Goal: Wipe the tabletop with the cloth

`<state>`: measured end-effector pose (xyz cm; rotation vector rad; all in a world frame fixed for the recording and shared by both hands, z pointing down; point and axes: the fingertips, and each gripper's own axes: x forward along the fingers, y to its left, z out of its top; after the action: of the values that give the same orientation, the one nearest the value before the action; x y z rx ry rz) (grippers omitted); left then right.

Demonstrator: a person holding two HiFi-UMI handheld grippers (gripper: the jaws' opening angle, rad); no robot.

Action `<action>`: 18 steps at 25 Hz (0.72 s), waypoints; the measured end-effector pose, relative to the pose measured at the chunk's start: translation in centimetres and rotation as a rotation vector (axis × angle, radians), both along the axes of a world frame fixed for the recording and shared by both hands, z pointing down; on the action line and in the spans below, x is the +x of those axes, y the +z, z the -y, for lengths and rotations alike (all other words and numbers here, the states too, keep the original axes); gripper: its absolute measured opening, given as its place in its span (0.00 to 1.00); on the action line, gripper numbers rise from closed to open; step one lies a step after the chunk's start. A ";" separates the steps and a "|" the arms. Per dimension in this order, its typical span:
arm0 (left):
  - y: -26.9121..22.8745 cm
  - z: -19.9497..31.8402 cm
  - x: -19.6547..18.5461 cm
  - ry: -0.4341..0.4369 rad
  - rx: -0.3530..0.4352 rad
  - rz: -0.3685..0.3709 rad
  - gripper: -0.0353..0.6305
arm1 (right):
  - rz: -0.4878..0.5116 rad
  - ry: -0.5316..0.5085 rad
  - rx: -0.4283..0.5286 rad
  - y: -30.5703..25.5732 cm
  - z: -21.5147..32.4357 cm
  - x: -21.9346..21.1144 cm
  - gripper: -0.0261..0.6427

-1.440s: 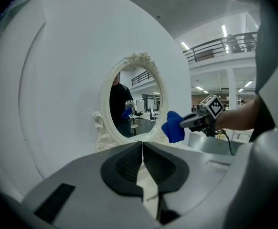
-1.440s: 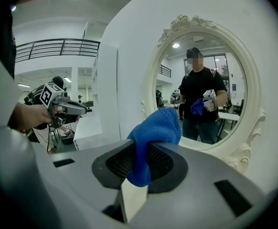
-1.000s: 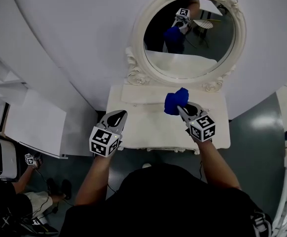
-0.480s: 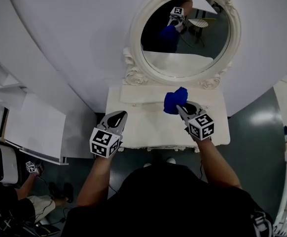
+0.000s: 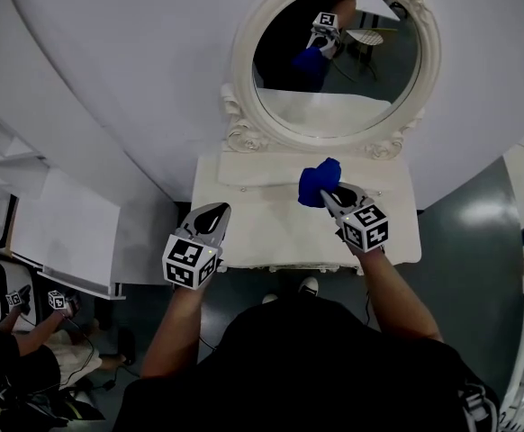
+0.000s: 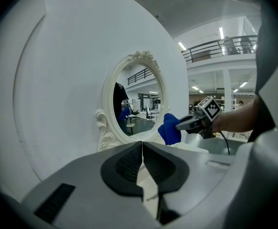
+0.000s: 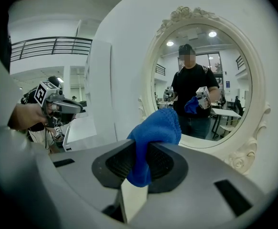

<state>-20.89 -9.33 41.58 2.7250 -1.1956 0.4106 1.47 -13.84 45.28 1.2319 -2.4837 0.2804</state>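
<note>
Clamping the blue cloth between its jaws, our right hand-held gripper has it bunched, with a thick fold sticking out past the pads. In the head view we see the right hand-held gripper over the back right part of the white bench. There the cloth sits near the low ledge under the mirror. We cannot tell whether the cloth touches the bench.

Our left hand-held gripper has its jaws together with nothing between them. From above, the left hand-held gripper hangs over the bench's front left corner, well apart from the right one.

Behind the bench the oval mirror, in an ornate white frame, stands against a white wall. It reflects us with the cloth.
</note>
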 end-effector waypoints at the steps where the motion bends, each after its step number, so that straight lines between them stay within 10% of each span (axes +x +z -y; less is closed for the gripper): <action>1: 0.1 0.0 0.0 -0.004 -0.002 0.003 0.07 | -0.001 -0.005 -0.006 0.3 0.3 0.0 0.12; 18: 4.2 -1.1 -3.6 -0.121 -0.086 0.018 0.07 | -0.022 -0.253 -0.186 11.6 6.8 -13.1 0.12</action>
<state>-24.47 -8.24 45.76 2.5667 -1.3069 0.4607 -11.59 -20.60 56.90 0.8330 -2.4952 0.4169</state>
